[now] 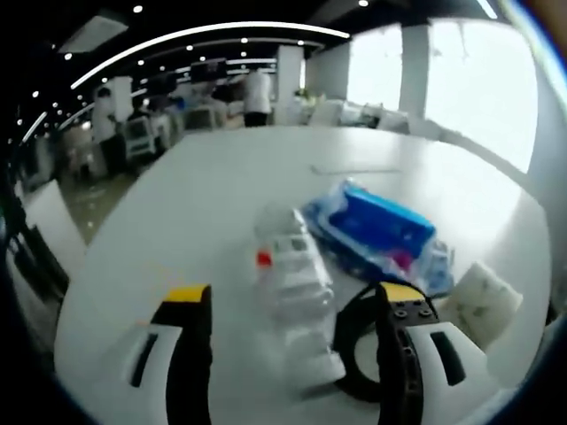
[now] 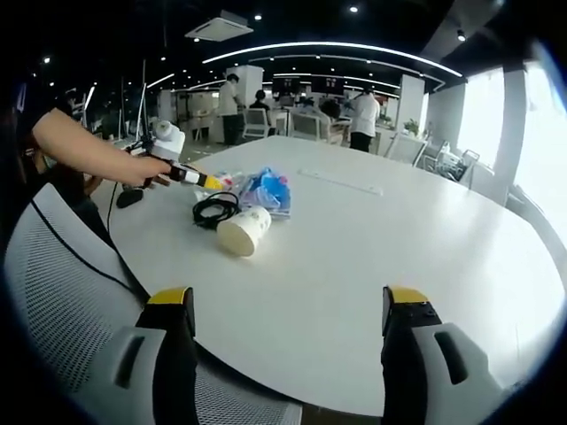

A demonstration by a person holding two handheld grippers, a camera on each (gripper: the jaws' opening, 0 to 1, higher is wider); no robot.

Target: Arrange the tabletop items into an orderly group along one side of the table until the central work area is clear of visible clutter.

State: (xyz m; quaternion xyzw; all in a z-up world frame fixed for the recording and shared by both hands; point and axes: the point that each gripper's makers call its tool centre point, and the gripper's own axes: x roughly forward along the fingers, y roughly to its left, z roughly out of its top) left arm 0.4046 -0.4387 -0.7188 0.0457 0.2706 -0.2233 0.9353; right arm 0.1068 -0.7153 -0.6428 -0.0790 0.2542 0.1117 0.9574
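Note:
A clear plastic bottle (image 1: 291, 288) with a red label lies on the white table (image 1: 204, 195), between the wide-open jaws of my left gripper (image 1: 295, 297), which do not touch it. Beyond it to the right lies a blue packet in clear wrap (image 1: 376, 226). A black cable coil (image 1: 357, 354) rests by the right jaw and a paper cup (image 1: 478, 301) lies further right. In the right gripper view, the paper cup (image 2: 244, 230) lies on its side beside the cable coil (image 2: 213, 210) and the blue packet (image 2: 266, 188), with the left gripper (image 2: 211, 182) held over them. My right gripper (image 2: 290, 301) is open and holds nothing.
A white mesh chair back (image 2: 62, 283) stands against the table's near edge at the left. A person's arm (image 2: 84, 146) reaches in from the left. A long thin strip (image 2: 341, 181) lies further back on the table (image 2: 399, 257). People and desks fill the far room.

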